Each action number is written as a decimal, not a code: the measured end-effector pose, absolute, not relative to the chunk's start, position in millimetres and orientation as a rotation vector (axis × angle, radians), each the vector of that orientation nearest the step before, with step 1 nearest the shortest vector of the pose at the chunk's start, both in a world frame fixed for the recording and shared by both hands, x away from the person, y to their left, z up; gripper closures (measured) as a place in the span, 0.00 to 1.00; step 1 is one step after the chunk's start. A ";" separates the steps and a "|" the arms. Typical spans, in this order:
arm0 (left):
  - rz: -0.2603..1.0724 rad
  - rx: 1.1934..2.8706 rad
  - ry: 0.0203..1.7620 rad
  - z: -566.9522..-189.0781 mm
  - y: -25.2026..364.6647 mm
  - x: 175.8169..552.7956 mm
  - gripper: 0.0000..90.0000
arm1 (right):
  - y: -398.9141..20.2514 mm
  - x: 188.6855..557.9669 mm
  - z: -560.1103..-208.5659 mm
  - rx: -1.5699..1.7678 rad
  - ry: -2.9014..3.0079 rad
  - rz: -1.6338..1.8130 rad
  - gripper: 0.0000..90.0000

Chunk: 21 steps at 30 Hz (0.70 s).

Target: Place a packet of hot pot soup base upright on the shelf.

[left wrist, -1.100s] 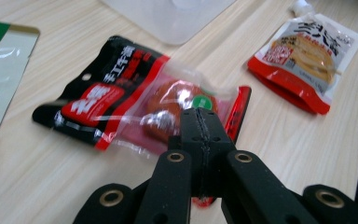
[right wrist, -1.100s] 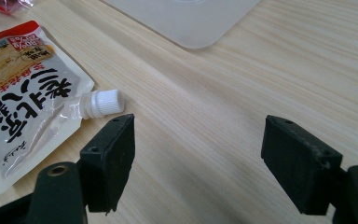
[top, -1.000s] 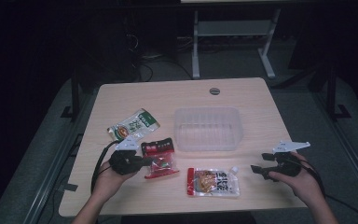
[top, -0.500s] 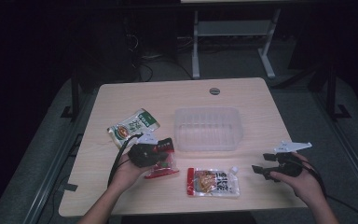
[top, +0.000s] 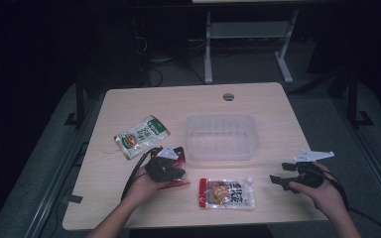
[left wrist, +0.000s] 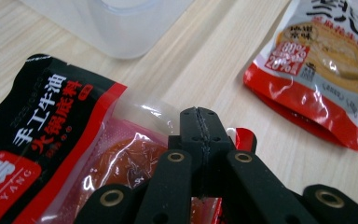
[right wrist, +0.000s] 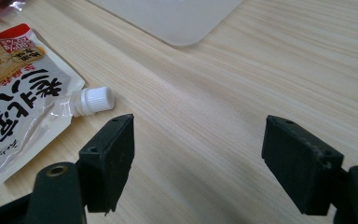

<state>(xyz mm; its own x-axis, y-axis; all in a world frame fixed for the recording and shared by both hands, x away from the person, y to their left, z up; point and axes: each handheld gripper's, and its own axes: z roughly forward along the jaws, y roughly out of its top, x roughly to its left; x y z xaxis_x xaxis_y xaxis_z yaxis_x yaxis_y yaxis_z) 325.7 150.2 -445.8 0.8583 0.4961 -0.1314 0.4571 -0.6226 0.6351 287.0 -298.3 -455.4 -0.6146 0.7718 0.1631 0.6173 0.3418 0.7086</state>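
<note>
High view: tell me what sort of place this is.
Probably a lab or office set up for recording: a light wood desk with a cable hole, dark carpet, and metal frame legs behind.

Left gripper [left wrist: 199, 122]: jaws pressed together, held low in the left hand [top: 146, 186]. Right gripper [right wrist: 198, 158]: jaws spread wide apart, held level in the right hand [top: 322, 191]. Both forearms enter from below.
</note>
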 end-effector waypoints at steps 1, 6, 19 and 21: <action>0.078 2.355 0.677 -445.2 151.8 324.2 1.00 | -298.5 287.2 -455.4 1.261 2.404 1.129 0.28; 0.071 2.353 0.694 -444.6 156.6 321.0 1.00 | -298.1 287.5 -456.9 1.263 2.409 1.120 0.28; 0.024 2.331 0.754 -445.0 180.0 308.0 1.00 | -298.4 287.2 -457.0 1.270 2.407 1.123 0.28; 0.027 2.334 0.760 -444.8 185.1 306.6 1.00 | -298.6 287.3 -456.8 1.268 2.407 1.119 0.28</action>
